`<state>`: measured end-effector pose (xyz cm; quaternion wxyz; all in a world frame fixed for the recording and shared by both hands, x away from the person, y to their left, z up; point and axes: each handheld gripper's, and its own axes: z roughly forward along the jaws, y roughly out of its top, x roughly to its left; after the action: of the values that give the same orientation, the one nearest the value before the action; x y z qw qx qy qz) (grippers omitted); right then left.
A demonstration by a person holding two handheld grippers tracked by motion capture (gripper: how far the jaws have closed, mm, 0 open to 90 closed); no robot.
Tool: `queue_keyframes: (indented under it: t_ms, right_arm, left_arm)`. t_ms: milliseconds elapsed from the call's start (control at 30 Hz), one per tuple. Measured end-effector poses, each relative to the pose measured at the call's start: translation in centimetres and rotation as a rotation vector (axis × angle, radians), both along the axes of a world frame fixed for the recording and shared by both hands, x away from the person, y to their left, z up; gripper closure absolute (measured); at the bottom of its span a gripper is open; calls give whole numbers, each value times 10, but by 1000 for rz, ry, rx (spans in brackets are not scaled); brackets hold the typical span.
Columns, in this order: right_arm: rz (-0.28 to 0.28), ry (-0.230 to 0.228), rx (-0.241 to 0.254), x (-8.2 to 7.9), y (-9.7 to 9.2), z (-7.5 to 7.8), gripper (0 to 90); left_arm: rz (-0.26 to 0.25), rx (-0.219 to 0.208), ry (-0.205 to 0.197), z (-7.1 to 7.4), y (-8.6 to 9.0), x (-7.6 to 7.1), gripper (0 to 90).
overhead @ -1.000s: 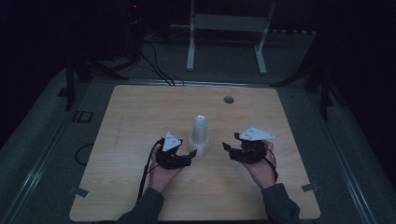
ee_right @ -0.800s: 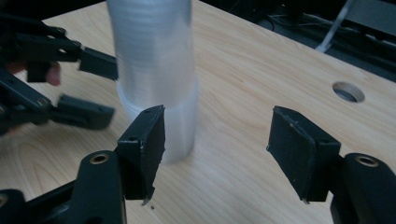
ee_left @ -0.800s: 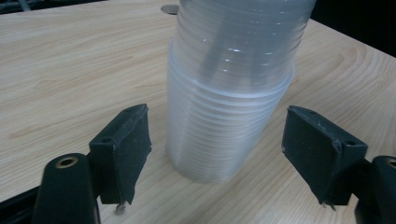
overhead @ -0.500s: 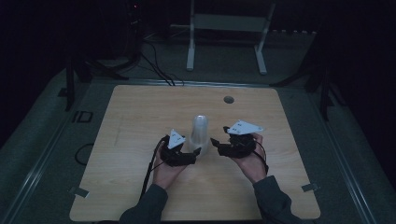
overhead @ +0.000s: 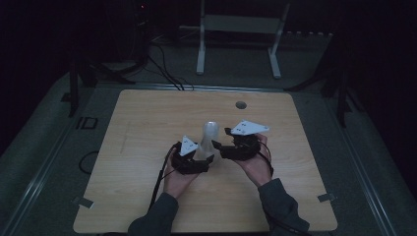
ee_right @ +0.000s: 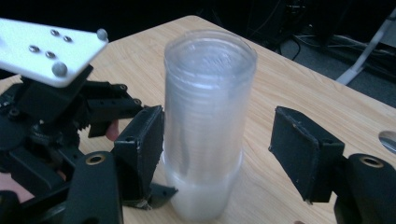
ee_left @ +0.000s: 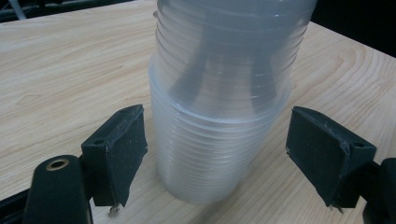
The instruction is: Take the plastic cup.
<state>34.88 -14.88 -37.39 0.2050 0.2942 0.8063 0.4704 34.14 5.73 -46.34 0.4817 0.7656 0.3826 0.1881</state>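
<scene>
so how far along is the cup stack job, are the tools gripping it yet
Done: the stack of clear cups stands upright on the table, and both tools are at it. In hand: the left tool has just been opening, jaws either side of the lower cups with gaps showing; the right tool brackets the stack higher up, open. Left: clamping and separating cups, none yet lifted off.

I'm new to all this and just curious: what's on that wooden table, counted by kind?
Stack of clear plastic cups: 1
Hand-held claws: 2, the left claw and the right claw
Total: 3
</scene>
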Motion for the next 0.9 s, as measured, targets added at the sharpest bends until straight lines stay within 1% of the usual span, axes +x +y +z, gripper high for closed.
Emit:
queue_keyframes:
  t_ms: [233, 400, 500, 667, 733, 900]
  right_arm:
    - [7, 0, 12, 7, 9, 0, 337]
    - [12, 10, 40, 13, 12, -1, 336]
    - [14, 10, 45, 17, 14, -1, 335]
    - [23, 10, 35, 21, 20, -2, 330]
    - [23, 18, 37, 23, 22, -2, 330]
    - [32, 16, 23, 25, 25, -2, 342]
  left_arm:
    - [4, -5, -3, 0, 0, 1, 216]
    - [4, -4, -6, -1, 0, 0, 221]
    - [3, -3, -7, -1, 0, 1, 221]
    - [0, 2, -15, -3, -1, 1, 226]
    - [-2, -1, -16, -2, -1, 1, 226]
    - [1, -2, -23, -3, -1, 2, 226]
